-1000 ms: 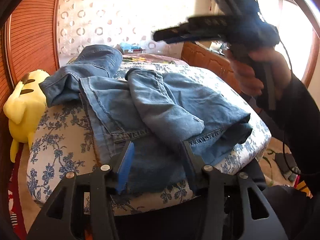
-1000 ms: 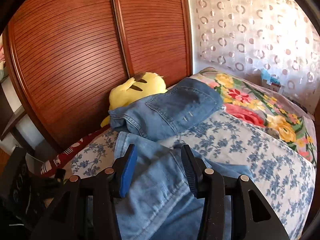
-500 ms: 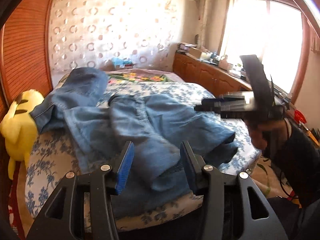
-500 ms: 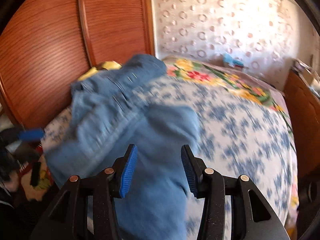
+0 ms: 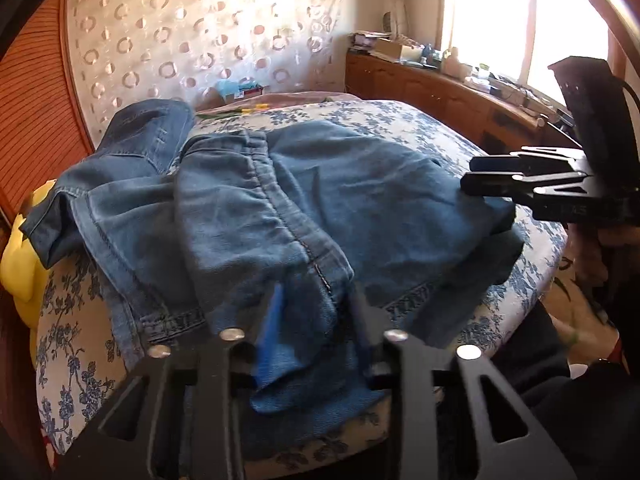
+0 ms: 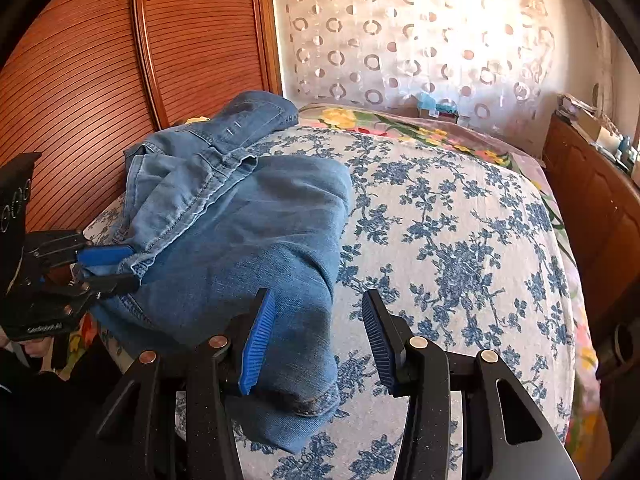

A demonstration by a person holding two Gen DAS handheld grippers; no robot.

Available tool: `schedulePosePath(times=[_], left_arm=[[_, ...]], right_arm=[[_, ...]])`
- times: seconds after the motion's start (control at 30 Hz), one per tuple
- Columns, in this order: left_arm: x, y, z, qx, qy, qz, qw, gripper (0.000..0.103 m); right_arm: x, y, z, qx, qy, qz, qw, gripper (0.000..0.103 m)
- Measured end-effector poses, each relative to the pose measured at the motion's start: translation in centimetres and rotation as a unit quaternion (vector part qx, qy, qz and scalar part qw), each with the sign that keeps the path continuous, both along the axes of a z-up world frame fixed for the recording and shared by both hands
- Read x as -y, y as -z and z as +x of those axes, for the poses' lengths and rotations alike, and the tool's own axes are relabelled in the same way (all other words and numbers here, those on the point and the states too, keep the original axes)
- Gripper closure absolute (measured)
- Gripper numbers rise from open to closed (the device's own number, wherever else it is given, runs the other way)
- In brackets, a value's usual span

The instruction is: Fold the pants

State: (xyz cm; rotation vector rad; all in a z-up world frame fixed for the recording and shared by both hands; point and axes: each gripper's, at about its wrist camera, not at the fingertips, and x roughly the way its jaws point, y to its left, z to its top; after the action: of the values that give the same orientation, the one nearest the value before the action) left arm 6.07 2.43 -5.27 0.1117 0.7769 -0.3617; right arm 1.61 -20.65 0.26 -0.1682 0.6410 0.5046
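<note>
Since the earlier frames the right gripper (image 6: 316, 340) had swung down from above the bed to its near right edge, and the left gripper (image 5: 316, 320) had pushed in until denim lay between its fingers.

The left jaws stood narrow around a fold of the jeans (image 5: 280, 216) at the near hem; whether they pinched it or only flanked it, I could not tell. In the right view this gripper (image 6: 108, 268) showed at the left edge of the pile, its fingers close together with cloth at their tips. The right jaws stood wide and held nothing, the blue pad over the jeans' (image 6: 240, 240) corner, the other over the bedspread (image 6: 460, 260).

The jeans lay crumpled on the bed's near-left part, long axis running from the near edge toward the wardrobe (image 6: 100, 60), waistband and pocket end raised at the far left. A yellow plush (image 5: 18, 264) sat between bed and wardrobe, partly hidden by denim. A dresser (image 5: 440, 92) ran along the window wall.
</note>
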Motion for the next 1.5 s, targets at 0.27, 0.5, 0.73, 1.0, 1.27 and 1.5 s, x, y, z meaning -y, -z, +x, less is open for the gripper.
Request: schedulePosePath(times=[0.27,0.5,0.73,1.0,1.27,1.5], left_arm=[[-6.0,-2.8,-2.2,0.044,-0.085,-0.047,0.9943,0.088],[-10.6,-1.9,-3.5,0.011,-0.135,-0.061,0.9889,0.086],[-10.6,-3.3,-3.8,0.031,-0.133,-0.057,0.989,0.052],[-6.6,-4.8,1.3,0.039,-0.076,-0.046,0.9953,0.051],[-2.1,-3.3,7.0,0.02,-0.049,0.032,0.9981,0.052],[-1.3,-1.7,10.4,-0.005,-0.052,0.089,0.9947,0.065]], right_arm=[[0.0,-0.2,0.2,0.005,-0.011,0.008,1.0,0.056],[-0.7,0.6,1.3,0.001,-0.015,0.008,1.0,0.056],[-1.0,0.6,1.4,0.005,-0.016,0.004,1.0,0.056],[-0.5,1.2,1.2,0.004,-0.01,0.01,1.0,0.056],[0.0,1.6,1.0,0.005,-0.009,0.018,1.0,0.056],[0.2,2.1,1.0,0.003,-0.009,0.024,1.0,0.056]])
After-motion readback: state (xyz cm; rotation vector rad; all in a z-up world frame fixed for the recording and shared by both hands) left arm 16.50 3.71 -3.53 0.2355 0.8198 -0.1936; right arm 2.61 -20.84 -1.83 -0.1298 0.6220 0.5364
